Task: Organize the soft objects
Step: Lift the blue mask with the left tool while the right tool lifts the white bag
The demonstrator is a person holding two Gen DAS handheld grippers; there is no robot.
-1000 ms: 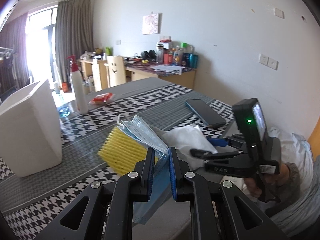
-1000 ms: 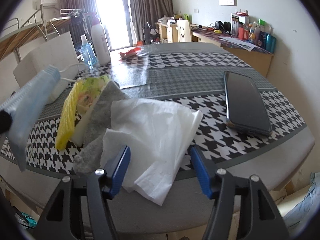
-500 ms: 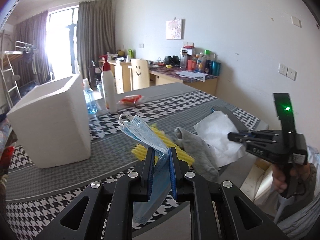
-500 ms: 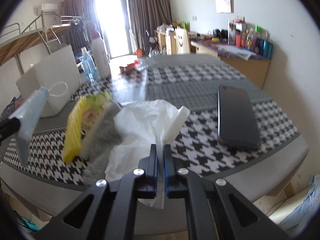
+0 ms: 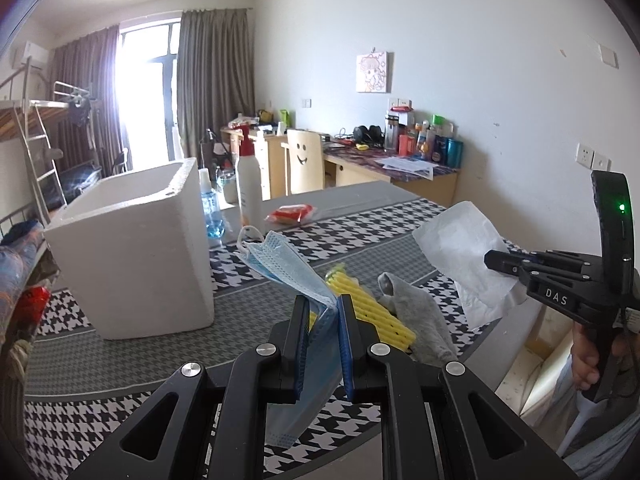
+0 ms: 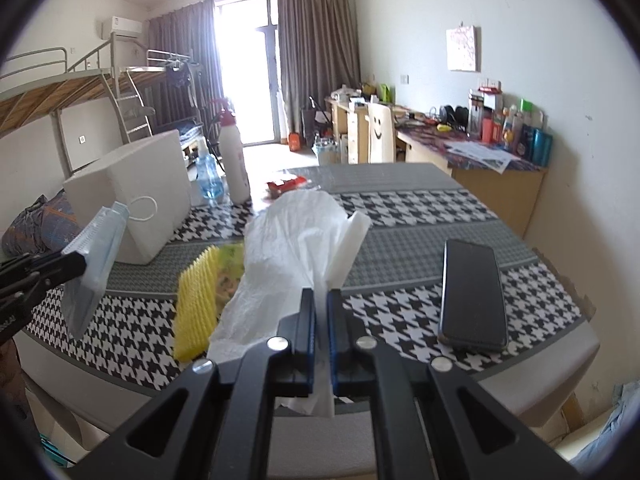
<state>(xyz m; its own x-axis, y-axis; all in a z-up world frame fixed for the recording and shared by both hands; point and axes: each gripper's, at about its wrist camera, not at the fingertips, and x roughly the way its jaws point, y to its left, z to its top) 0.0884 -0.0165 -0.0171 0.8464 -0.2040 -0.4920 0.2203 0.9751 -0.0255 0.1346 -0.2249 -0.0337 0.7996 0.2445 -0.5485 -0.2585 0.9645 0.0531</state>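
Two grippers clamped — left gripper (image 5: 323,320) on one mask (image 5: 288,268), right gripper (image 6: 318,320) on one tissue (image 6: 296,236).

Left wrist view: sits low behind its jaws, close above the tabletop (image 5: 120,360), facing the window at 11 o'clock.
Right wrist view: low behind its jaws, facing the window at 12 o'clock.
Both see: white box (image 5: 132,248) (image 6: 140,196), yellow sponge (image 5: 372,308) (image 6: 196,304), and each other's gripper.
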